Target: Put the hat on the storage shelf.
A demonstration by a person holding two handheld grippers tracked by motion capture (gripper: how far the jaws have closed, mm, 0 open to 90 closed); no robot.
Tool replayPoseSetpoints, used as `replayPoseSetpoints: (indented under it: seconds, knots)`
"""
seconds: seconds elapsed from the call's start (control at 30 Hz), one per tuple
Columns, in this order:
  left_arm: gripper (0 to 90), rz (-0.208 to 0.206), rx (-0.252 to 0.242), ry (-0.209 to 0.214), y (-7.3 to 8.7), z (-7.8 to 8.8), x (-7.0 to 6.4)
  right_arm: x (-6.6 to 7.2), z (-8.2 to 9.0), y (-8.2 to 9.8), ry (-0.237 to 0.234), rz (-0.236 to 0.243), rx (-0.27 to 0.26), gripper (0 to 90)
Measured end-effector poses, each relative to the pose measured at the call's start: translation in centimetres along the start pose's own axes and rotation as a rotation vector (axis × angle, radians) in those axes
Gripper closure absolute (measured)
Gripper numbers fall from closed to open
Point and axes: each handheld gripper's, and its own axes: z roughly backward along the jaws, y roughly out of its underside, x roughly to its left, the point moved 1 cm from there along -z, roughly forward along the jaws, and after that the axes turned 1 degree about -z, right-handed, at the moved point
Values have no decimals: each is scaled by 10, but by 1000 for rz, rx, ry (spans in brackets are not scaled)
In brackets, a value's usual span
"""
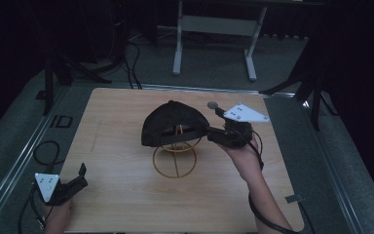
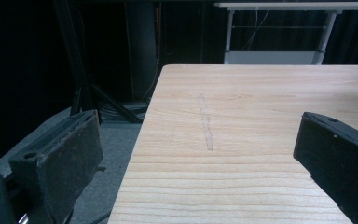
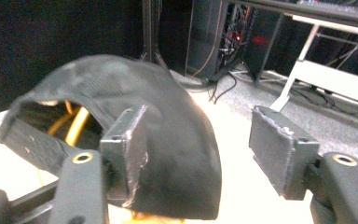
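Filling a dim room, wooden table [image 1: 126,204] bears possibly a scratch [image 2: 206,122].

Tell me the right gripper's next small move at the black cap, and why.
Probably draw the right gripper back off the black fabric cap. Its jaws stand open, with the cap's edge between them but not pinched, and the cap sits on the yellow wire stand. The left gripper sits open, far off.
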Motion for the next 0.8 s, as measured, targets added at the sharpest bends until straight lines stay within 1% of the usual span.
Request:
replayPoseSetpoints:
  seconds: [0.03, 0.1, 0.13, 0.17, 0.27, 0.3, 0.33, 0.37, 0.4, 0.5, 0.53, 0.57, 0.6, 0.7, 0.73, 0.77, 0.8]
  knots:
    - [18, -1, 0, 0, 0, 0, 0, -7, 3, 4, 16, -18, -7, 301]
    - [18, 0, 0, 0, 0, 0, 0, -7, 3, 4, 16, -18, -7, 301]
    - [18, 1, -1, -2, 0, 0, 0, -10, 5, 6, 21, -26, -9, 288]
    - [18, 2, -3, -1, 0, 0, 0, -20, 9, 12, 27, -55, -10, 214]
    - [18, -1, 0, -1, 0, 0, 0, -30, 14, 20, 44, -52, 3, 172]
    - [18, -1, 0, -1, 0, 0, 0, -30, 14, 20, 44, -52, 3, 172]
    - [18, -1, 0, -2, 0, 0, 0, -34, 15, 23, 52, -57, 4, 171]
    - [18, -2, 0, -1, 0, 0, 0, -40, 19, 29, 54, -69, -1, 159]
    - [18, -3, 0, -2, 0, 0, 0, -46, 23, 34, 68, -81, -6, 156]
    - [18, -2, 0, -2, 0, 0, 0, -48, 25, 38, 74, -79, -3, 148]
    - [18, 0, -3, -2, 0, 0, 0, -58, 31, 49, 91, -88, 1, 139]
    - [18, -3, 1, -2, 0, 0, 0, -58, 31, 49, 91, -88, 1, 139]
    - [18, -1, 0, -2, 0, 0, 0, -62, 33, 54, 95, -98, -1, 138]
    - [18, -1, 1, -2, 0, 0, 0, -70, 38, 65, 120, -104, 2, 137]
    - [18, -1, 2, -2, 0, 0, 0, -75, 41, 74, 134, -97, 7, 136]
    - [18, 0, 2, -2, 0, 0, 0, -75, 41, 74, 134, -97, 7, 136]
    - [18, 1, 2, -2, 0, 0, 0, -80, 44, 84, 151, -97, 19, 136]
